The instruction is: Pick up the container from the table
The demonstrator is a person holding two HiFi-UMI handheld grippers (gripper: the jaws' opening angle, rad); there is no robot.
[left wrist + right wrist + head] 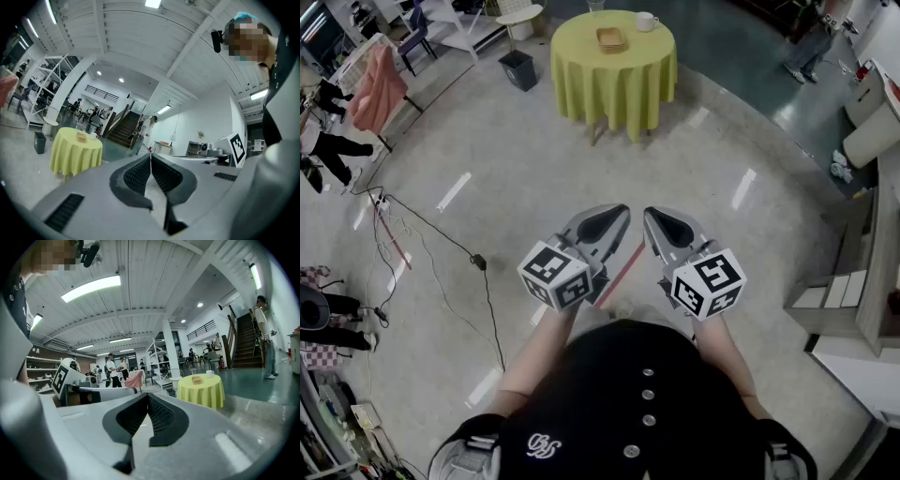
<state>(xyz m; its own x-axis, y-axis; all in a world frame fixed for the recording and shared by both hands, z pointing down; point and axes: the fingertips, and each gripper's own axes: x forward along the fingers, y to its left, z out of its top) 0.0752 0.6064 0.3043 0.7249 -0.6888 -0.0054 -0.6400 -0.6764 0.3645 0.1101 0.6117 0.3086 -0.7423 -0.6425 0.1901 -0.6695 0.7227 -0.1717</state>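
While each is clenched on nothing, the left gripper (614, 217) and the right gripper (661, 221) are held side by side close in front of the person's body. They are toed slightly toward one another, and their ribbed jaws are pressed together with only air between. Well beyond them, across a wide stretch of polished floor (487, 159), a round table draped in a yellow-green cloth (614, 89) is seen. On its top the small tan, roughly square container (611, 39) is set near the middle, with a white cup (645, 21) near it to the right. The container lies straight ahead, well apart from both grippers, and its long axis cannot be made out at this range. Neither hand is judged clearly nearer, though the left is lined up a little better. An approach across the floor is judged necessary before any grasp.
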